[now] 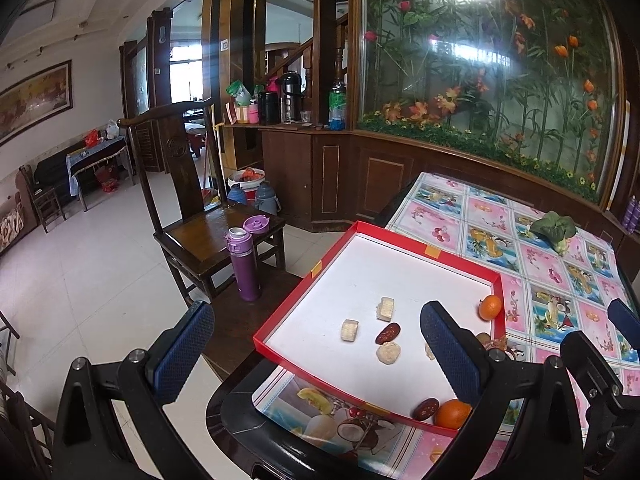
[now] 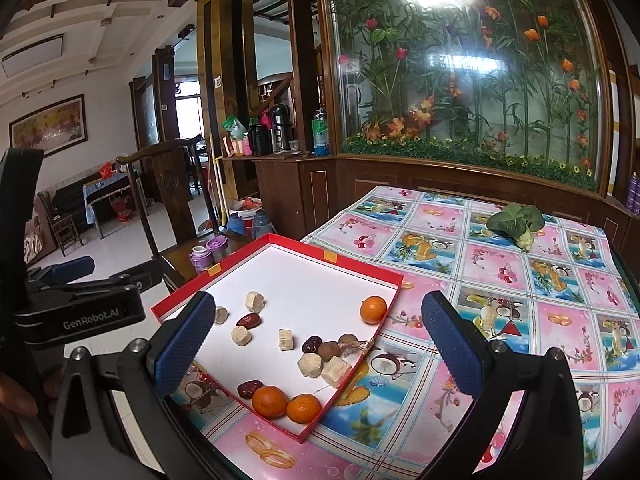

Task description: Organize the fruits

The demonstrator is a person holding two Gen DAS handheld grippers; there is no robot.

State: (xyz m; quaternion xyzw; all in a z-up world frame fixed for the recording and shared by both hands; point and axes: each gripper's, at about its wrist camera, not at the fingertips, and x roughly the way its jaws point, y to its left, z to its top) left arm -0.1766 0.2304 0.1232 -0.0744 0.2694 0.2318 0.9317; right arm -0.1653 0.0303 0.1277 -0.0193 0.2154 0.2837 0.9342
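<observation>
A purple flask point(image 1: 243, 264) is stood on a wooden chair point(image 1: 208, 236); a leafy vegetable point(image 2: 516, 220) is laid on the surface point(image 2: 520, 280).

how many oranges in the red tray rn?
3. One orange sits alone by the far right wall of the red tray; two oranges touch each other in the near corner. None seems hidden.
</observation>
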